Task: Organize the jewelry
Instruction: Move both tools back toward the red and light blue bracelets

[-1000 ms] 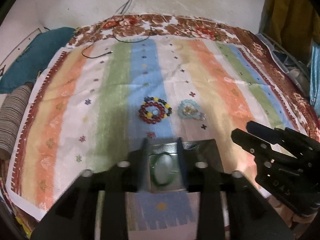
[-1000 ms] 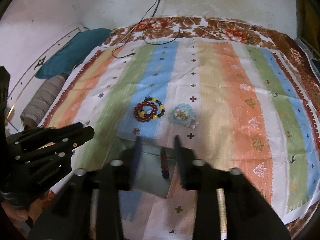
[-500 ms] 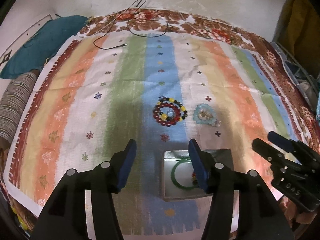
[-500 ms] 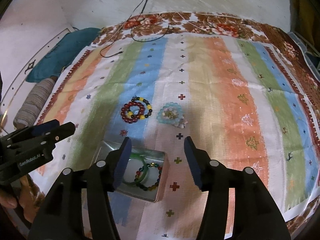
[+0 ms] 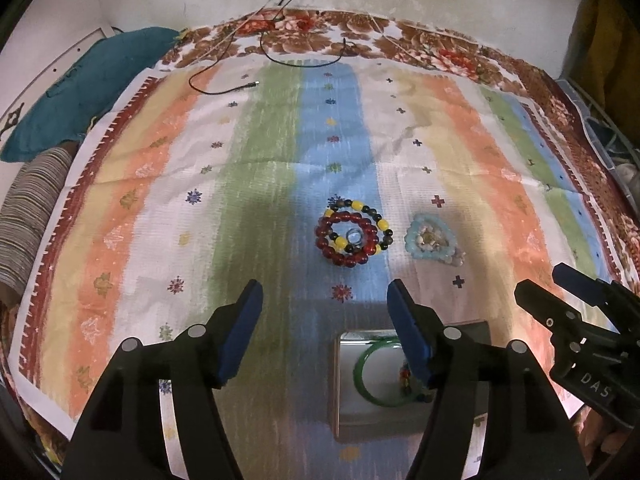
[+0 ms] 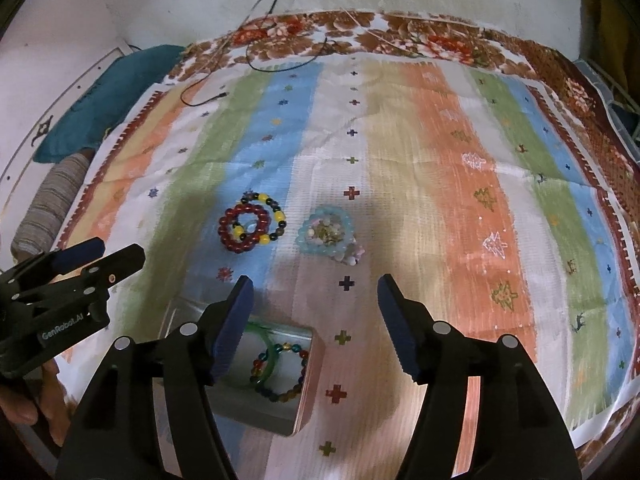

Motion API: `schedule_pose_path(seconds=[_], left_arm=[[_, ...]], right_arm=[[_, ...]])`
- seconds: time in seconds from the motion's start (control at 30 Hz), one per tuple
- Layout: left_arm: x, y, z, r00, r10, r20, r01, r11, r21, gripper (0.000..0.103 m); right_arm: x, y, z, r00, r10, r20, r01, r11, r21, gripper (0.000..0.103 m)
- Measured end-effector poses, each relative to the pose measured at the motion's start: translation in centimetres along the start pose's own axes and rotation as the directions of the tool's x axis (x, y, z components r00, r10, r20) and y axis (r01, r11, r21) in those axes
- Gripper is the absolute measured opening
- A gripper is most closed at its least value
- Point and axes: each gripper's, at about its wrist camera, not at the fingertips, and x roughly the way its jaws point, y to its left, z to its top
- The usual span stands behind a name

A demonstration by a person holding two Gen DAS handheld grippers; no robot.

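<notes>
A metal tin lies on the striped cloth and holds a green bangle and a multicoloured bead bracelet. Beyond it lie a red bead bracelet, overlapping a yellow-and-dark bead bracelet, and a pale blue bracelet. My left gripper is open and empty above the cloth, left of the tin. My right gripper is open and empty above the tin's far right side.
The striped cloth covers a floral bedspread. A black cable lies at the far left of the cloth. A teal cushion and a striped roll sit at the left edge.
Both grippers opened, leaving the green bangle and the multicoloured bracelet in the tin, then rose and drew back from the tin.
</notes>
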Motion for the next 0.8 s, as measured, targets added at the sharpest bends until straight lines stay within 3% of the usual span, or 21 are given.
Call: schedule_pose_path(seconds=[0.33, 0.43, 0.8], left_arm=[[3.3, 0.5, 1.3, 0.999, -0.008, -0.045, 0.007, 1.000, -0.026, 0.066], [4.1, 0.4, 1.5, 0.998, -0.006, -0.055, 0.005, 1.000, -0.020, 0.066], [6.3, 0.5, 2.5, 0.998, -0.003, -0.068, 0.003, 1.000, -0.002, 0.066]], right_arm=[[2.0, -1.0, 1.3, 0.999, -0.039, -0.016, 0.039, 0.999, 0.025, 0.068], [2.7, -1.3, 1.7, 0.999, -0.013, -0.037, 0.014, 0.999, 0.040, 0.068], [4.7, -1.0, 2.9, 0.998, -0.054, -0.044, 0.054, 0.999, -0.003, 0.068]])
